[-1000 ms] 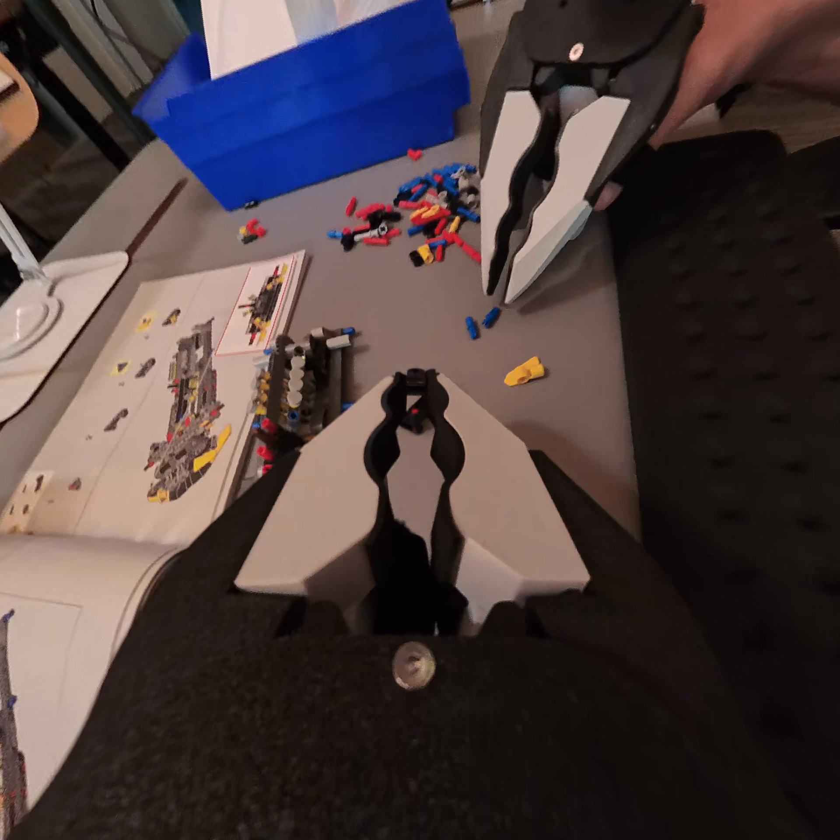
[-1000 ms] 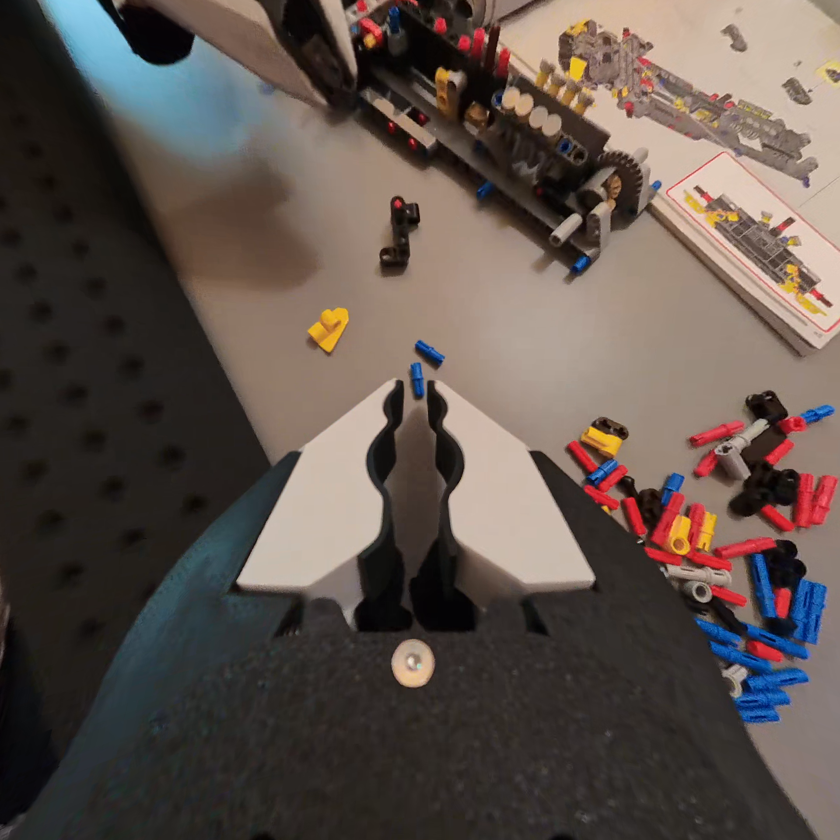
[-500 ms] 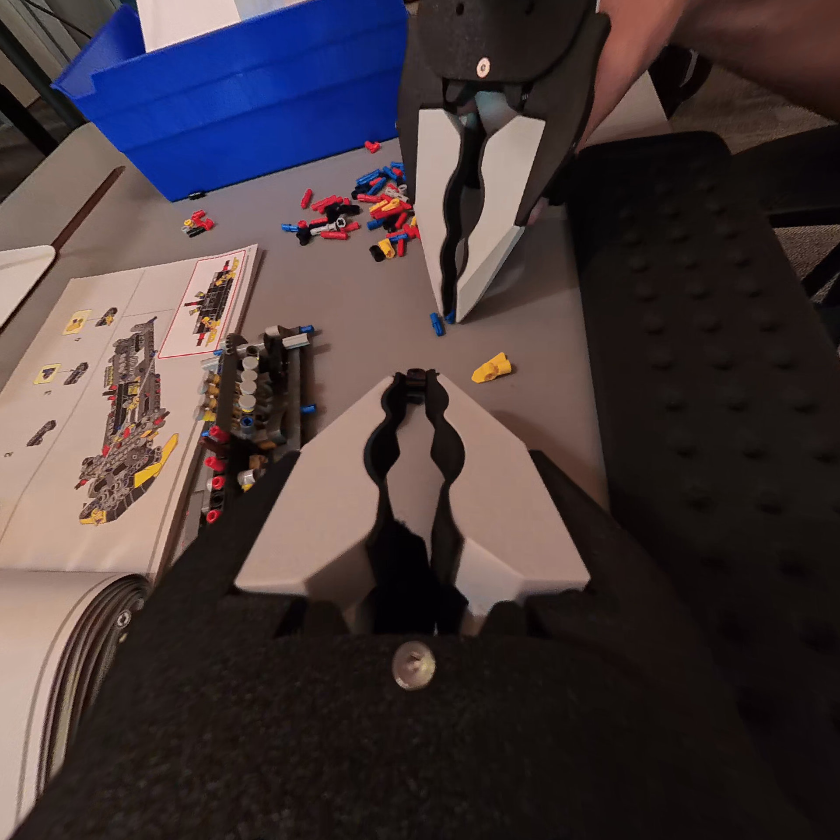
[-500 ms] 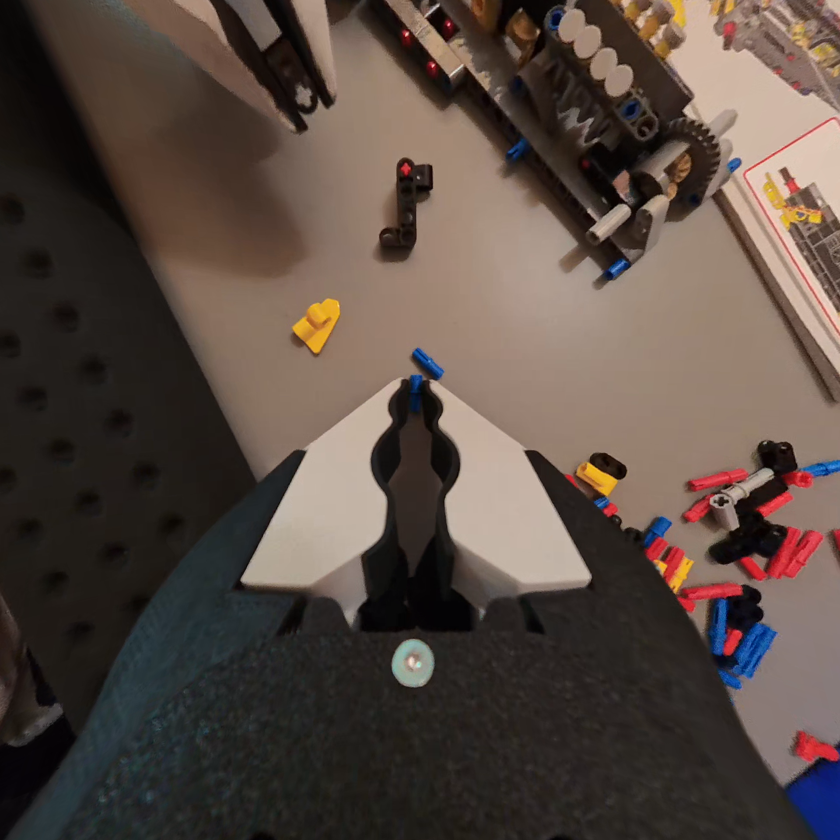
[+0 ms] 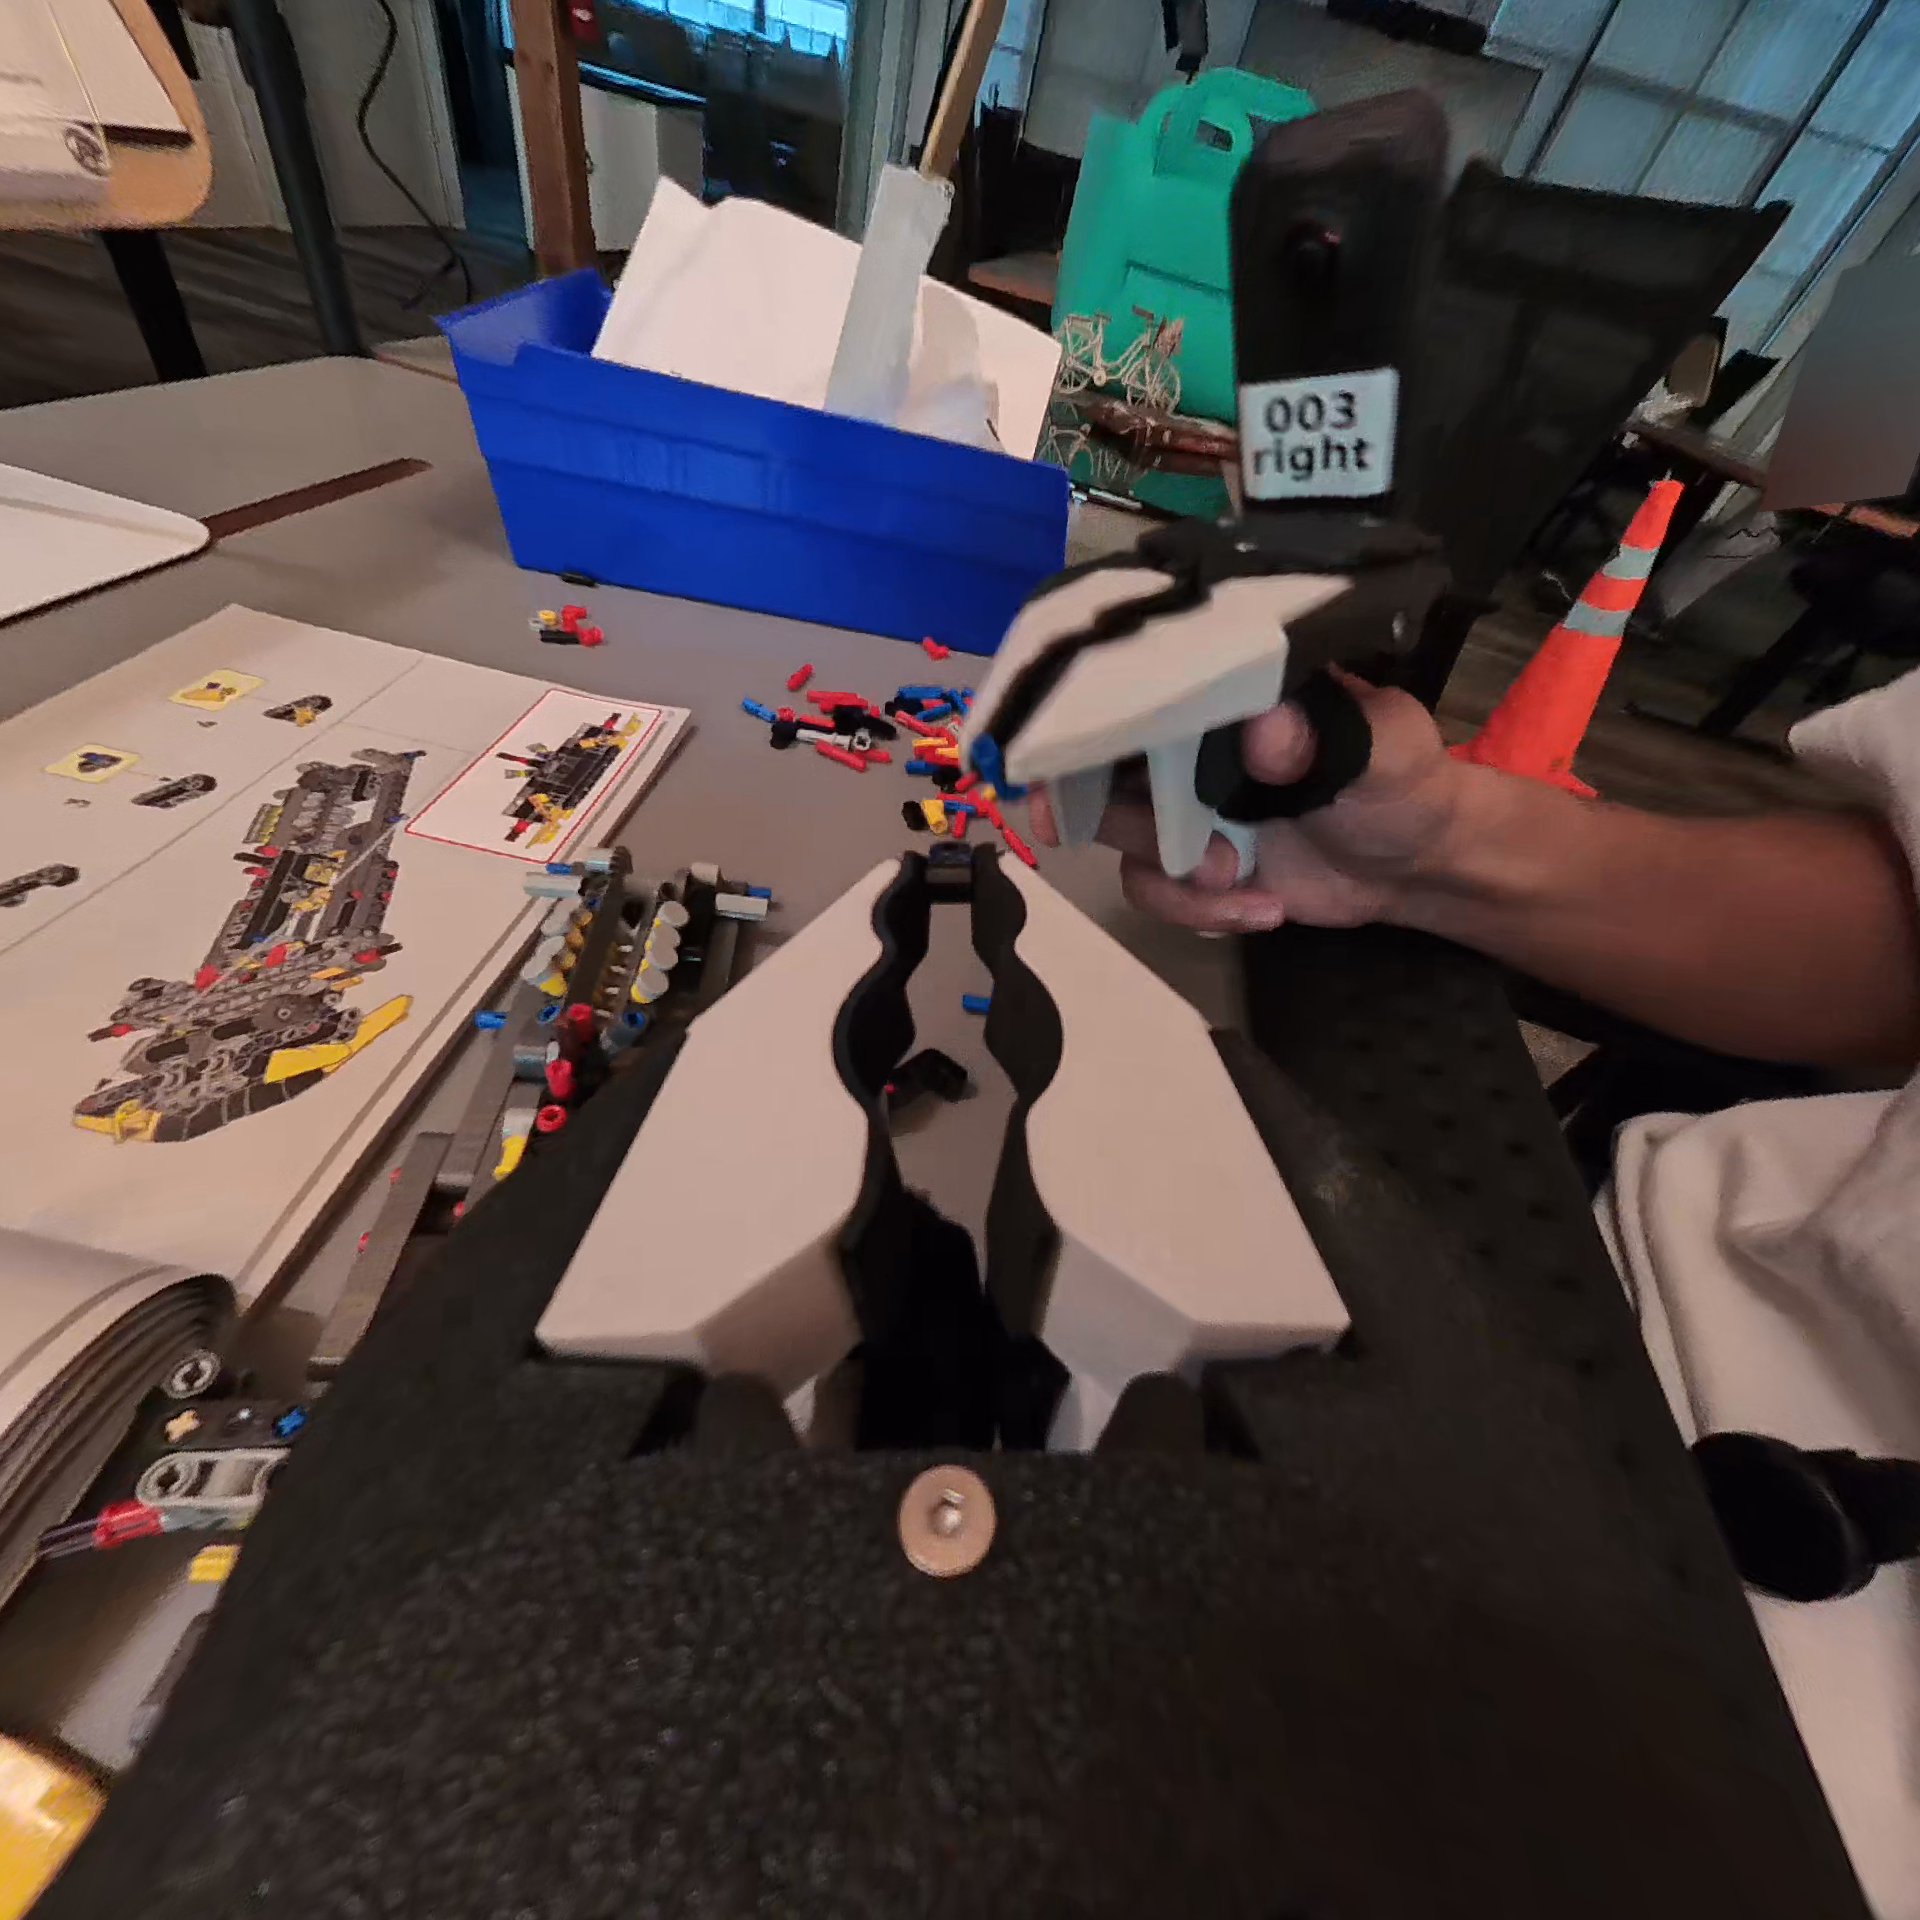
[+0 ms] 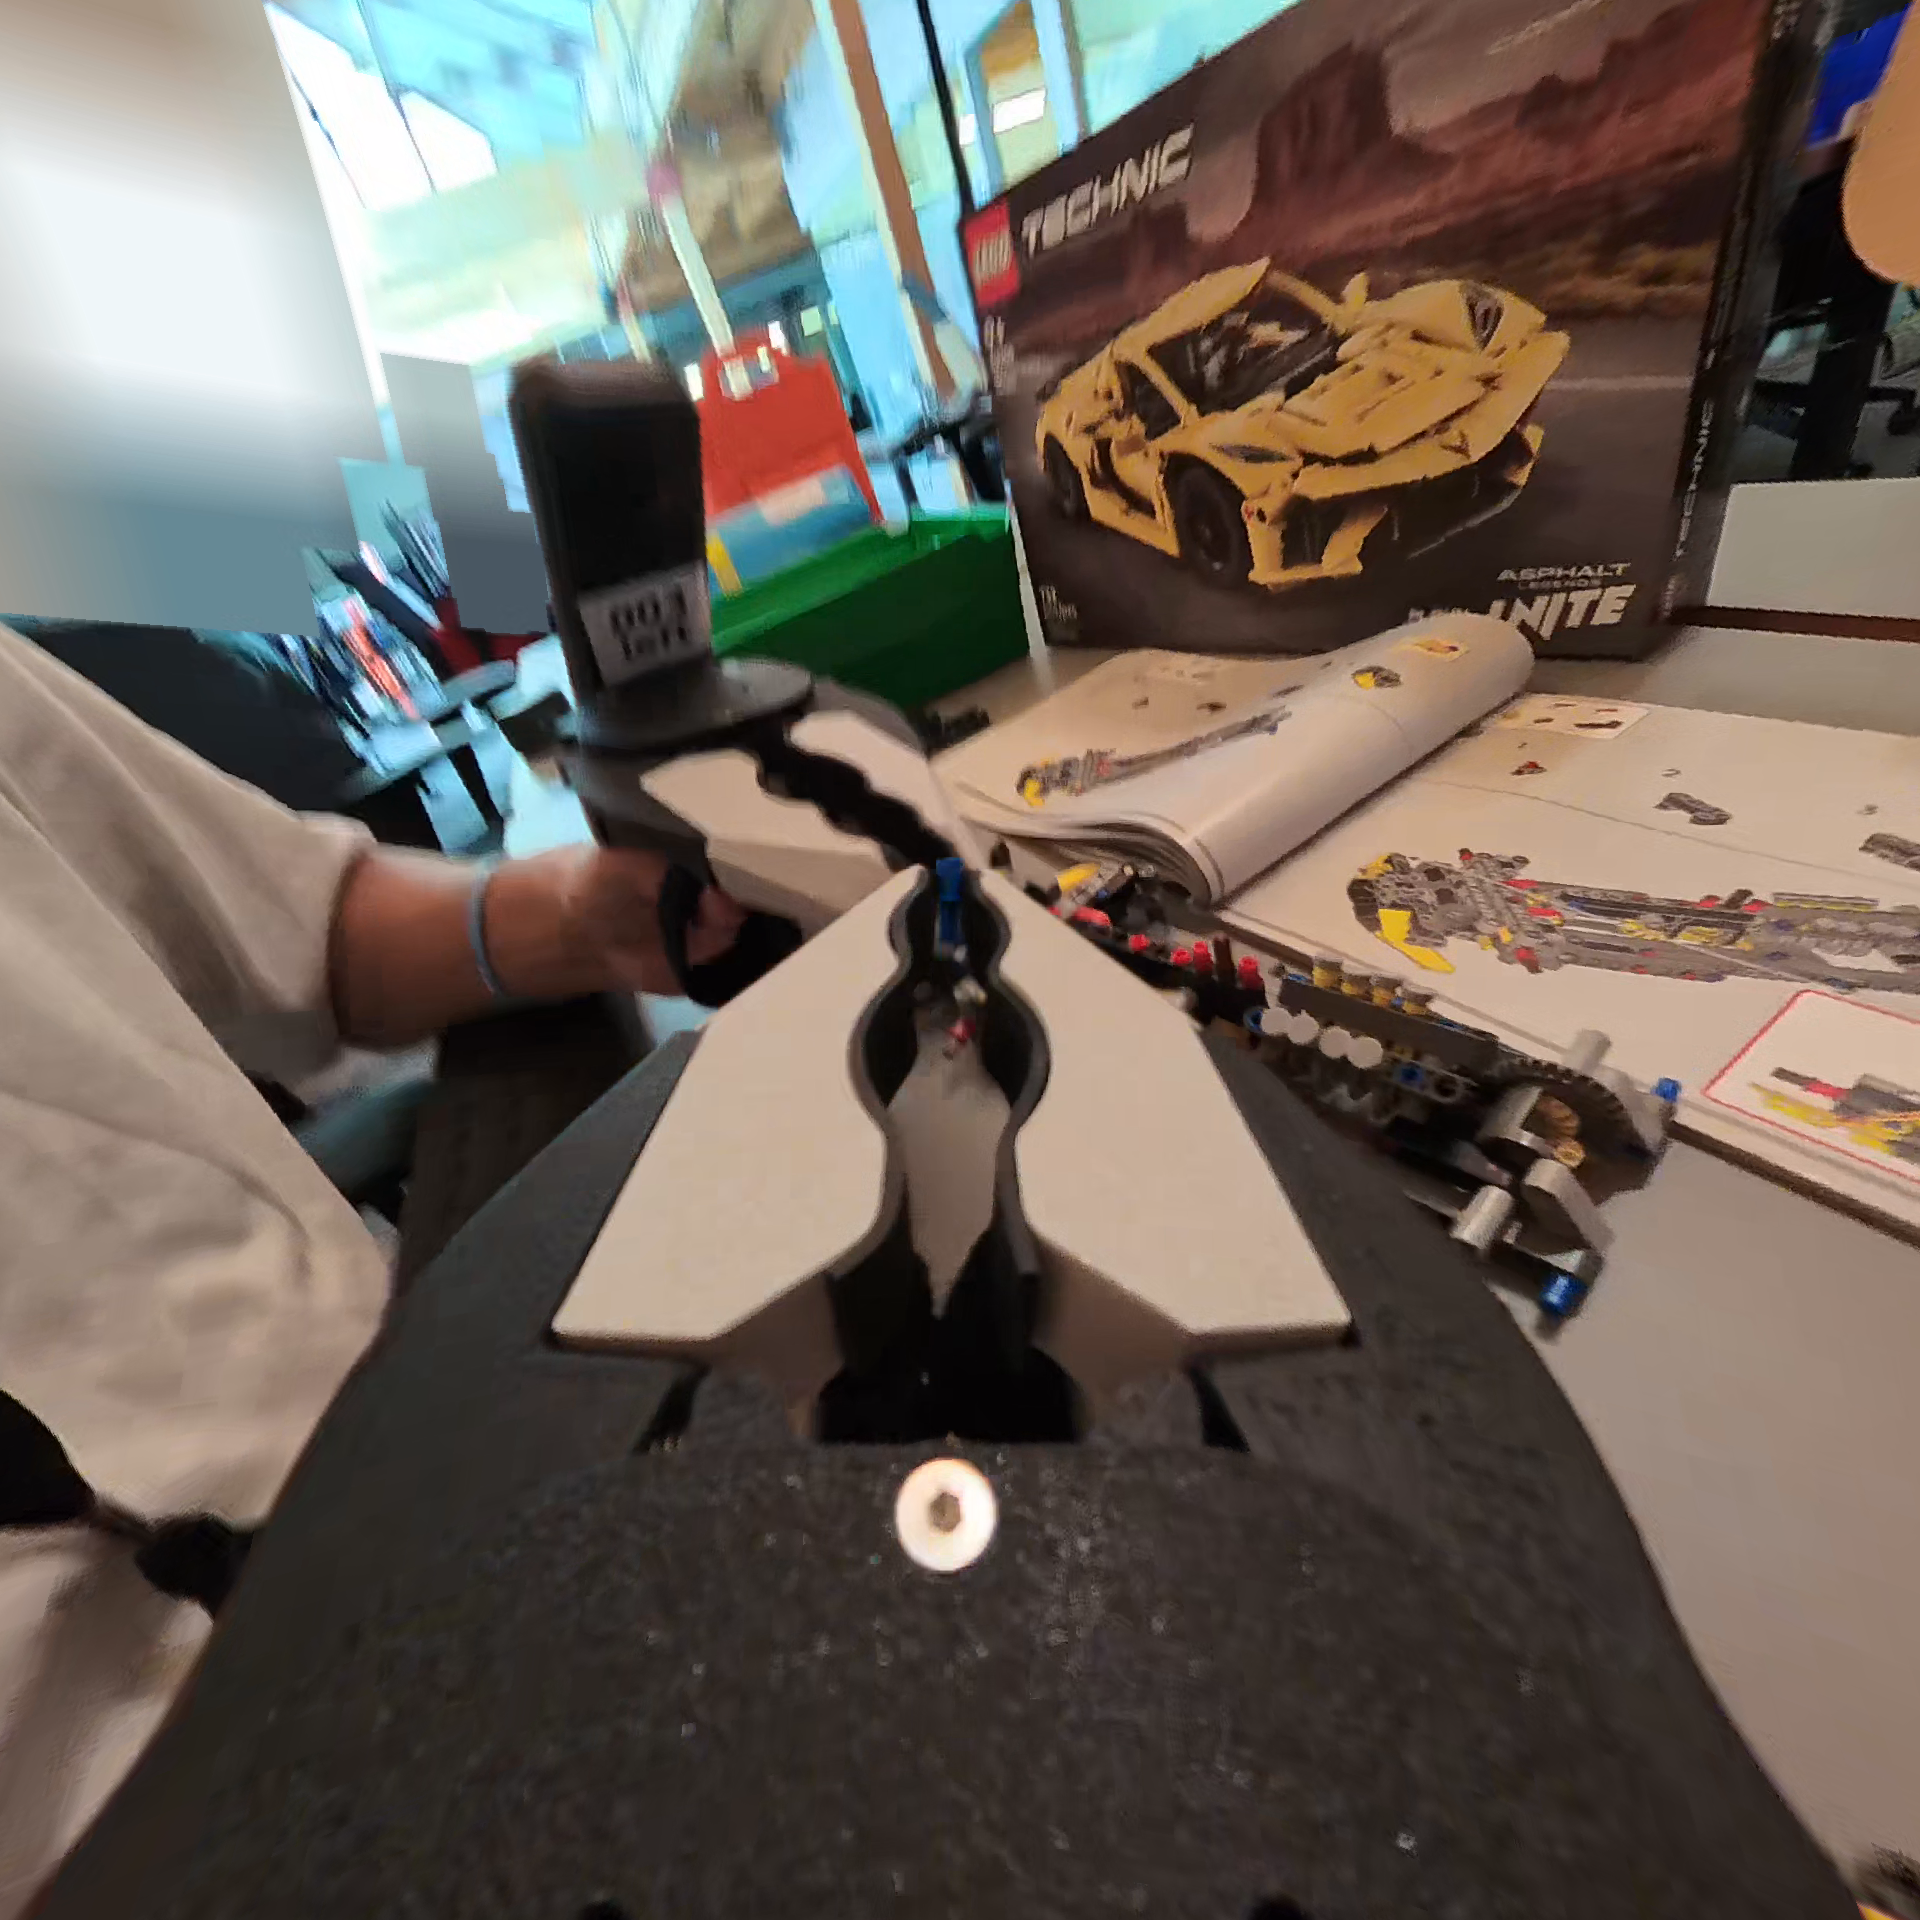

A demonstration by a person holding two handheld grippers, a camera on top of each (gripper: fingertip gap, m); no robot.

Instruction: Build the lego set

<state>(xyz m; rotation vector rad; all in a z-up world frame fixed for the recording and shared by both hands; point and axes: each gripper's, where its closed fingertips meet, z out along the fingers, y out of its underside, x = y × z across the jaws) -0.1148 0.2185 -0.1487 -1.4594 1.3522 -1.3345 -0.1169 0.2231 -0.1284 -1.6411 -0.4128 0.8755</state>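
Right gripper (image 6: 951, 883) is lifted off the table (image 6: 1714, 1455), tips pinched on a small blue pin (image 6: 948, 902); in the left wrist view the same pin (image 5: 982, 750) shows at its tips, at about 1 o'clock from the left gripper (image 5: 951, 862). Left gripper's tips are pressed onto a small dark piece (image 5: 948, 858); can't tell what part it is. The two grippers' tips sit just beside each other, roughly nose to nose. Partly built lego chassis (image 5: 613, 966) lies on the table at 10 o'clock of the left gripper, alongside the open instruction booklet (image 5: 260, 831). Loose pin pile (image 5: 883, 738) sits at 12 o'clock, blue bin (image 5: 748, 499) beyond it. One black angled connector (image 5: 928, 1075) rests on the table, seen between the left fingers (image 5: 748, 1122). Set box (image 6: 1351, 343) stands behind the booklet in the right wrist view.
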